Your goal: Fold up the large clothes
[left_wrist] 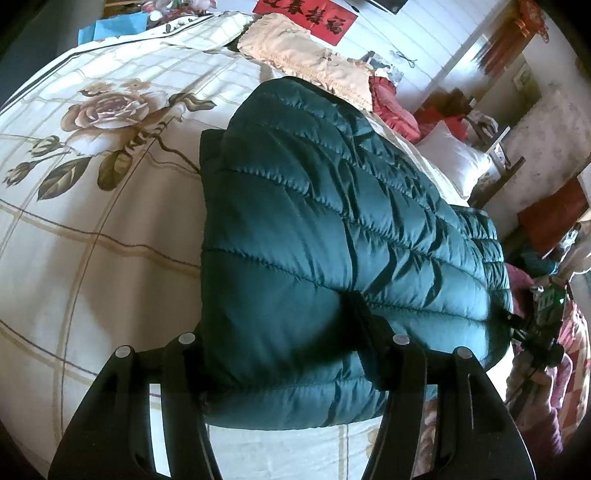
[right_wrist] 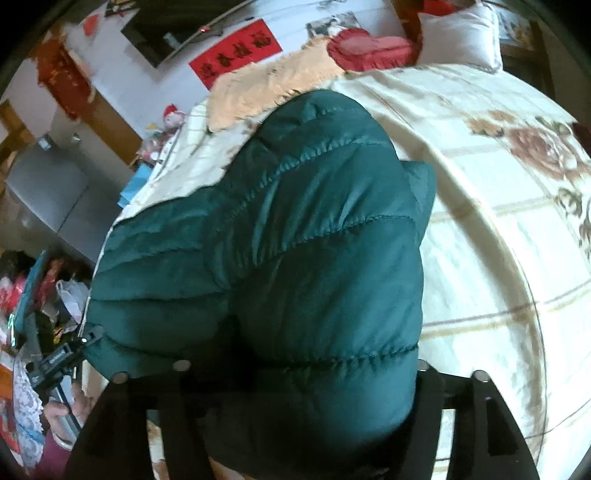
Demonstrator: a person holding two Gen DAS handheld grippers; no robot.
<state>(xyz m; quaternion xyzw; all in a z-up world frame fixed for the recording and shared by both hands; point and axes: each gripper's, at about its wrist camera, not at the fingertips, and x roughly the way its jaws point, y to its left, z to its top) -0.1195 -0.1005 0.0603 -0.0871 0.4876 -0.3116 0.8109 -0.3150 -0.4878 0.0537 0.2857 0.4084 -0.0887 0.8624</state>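
A dark green quilted puffer jacket [left_wrist: 332, 229] lies folded over on a floral bed cover [left_wrist: 92, 221]. My left gripper [left_wrist: 291, 343] is shut on the jacket's near edge, the padded cloth bulging between its black fingers [left_wrist: 184, 354]. In the right wrist view the same jacket [right_wrist: 295, 240] fills the middle. My right gripper [right_wrist: 299, 369] is shut on its near edge, with the cloth bunched between the fingers [right_wrist: 432, 398]. The other gripper shows at the jacket's far corner in each view [left_wrist: 535, 332] [right_wrist: 59, 362].
The cream bed cover with rose print [right_wrist: 517, 221] spreads around the jacket. A peach towel [left_wrist: 303, 51], a red cushion [right_wrist: 369, 48] and a white pillow [right_wrist: 461, 33] lie at the bed's head. Cluttered furniture and bags stand beside the bed [right_wrist: 33, 288].
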